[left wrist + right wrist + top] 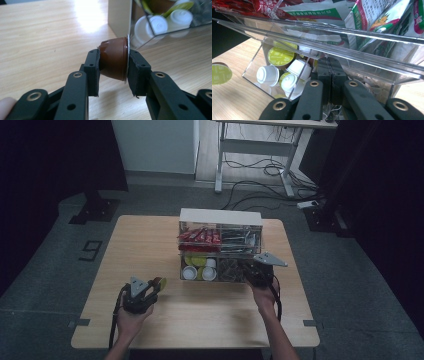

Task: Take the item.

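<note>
High view: a person's two forearms reach in over a light wooden table (150,245), each hand wrapped around a black two-jaw gripper. The left gripper (156,285) is held low over the tabletop, angled toward a clear organizer box (220,220) just ahead of it and to its right. Its jaws are clamped on a brown coffee capsule (113,58), one pad against the capsule's base, the other against its foil rim, so the capsule lies on its side between them, above the wood and just short of the box's near corner. From the right gripper view the same capsule's lime-green foil lid shows at far left, outside the box.

The right gripper (330,72) sits against the front of the box's lower tier, jaws pressed together with nothing visible between them, the hand behind it resting near the table.

Directly ahead of the left gripper, the lower left compartment holds white creamer cups (160,25) and more green-lidded capsules (280,56). Just beyond the right gripper's tips lies the lower right compartment, with brownish contents too unclear to name. Above them, the upper tier holds red sachets (200,237) at left and printed white-and-green packets (372,15) at right.
</note>
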Tool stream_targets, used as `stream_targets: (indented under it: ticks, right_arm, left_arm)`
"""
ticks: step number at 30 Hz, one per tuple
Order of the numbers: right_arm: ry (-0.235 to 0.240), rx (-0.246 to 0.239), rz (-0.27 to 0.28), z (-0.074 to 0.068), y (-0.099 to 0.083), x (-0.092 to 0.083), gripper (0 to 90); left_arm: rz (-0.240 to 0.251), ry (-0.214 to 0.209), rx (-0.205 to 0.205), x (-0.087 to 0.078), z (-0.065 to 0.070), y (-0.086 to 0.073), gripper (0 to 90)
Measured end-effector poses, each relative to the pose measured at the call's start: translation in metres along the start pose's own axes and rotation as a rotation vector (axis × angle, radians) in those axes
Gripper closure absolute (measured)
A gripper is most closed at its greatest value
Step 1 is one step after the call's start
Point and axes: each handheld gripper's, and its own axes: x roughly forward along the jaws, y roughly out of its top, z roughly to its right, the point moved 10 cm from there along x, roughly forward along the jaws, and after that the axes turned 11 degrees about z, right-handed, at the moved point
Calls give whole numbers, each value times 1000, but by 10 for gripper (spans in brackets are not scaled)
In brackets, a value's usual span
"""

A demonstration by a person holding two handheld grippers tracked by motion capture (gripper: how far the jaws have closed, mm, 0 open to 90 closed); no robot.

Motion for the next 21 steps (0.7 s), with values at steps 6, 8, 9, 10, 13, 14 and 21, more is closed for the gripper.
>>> stream_targets:
  ticks: [6,8,9,10,13,14,21]
  right_arm:
    - [-2,-1,0,0,0,0,879]
    - [-2,-1,-1,0,-1,0,879]
    - [-3,-1,-1,0,-1,0,879]
    - [-3,-1,-1,0,-1,0,879]
    - [-2,-1,-1,1,-1,0,879]
    - [-3,-1,-1,1,-1,0,879]
    - [-2,0,0,1,-1,1,879]
  left_arm:
    - [-36,22,-17,0,-12,-19,644]
    - [-45,30,-22,1,-16,-24,644]
    - [-48,32,-24,1,-18,-26,644]
    - [-49,35,-26,0,-19,-27,644]
    - [-53,40,-28,-2,-23,-30,644]
    - [-54,41,-29,-2,-23,-30,644]
    - [-59,54,-29,-4,-29,-33,643]
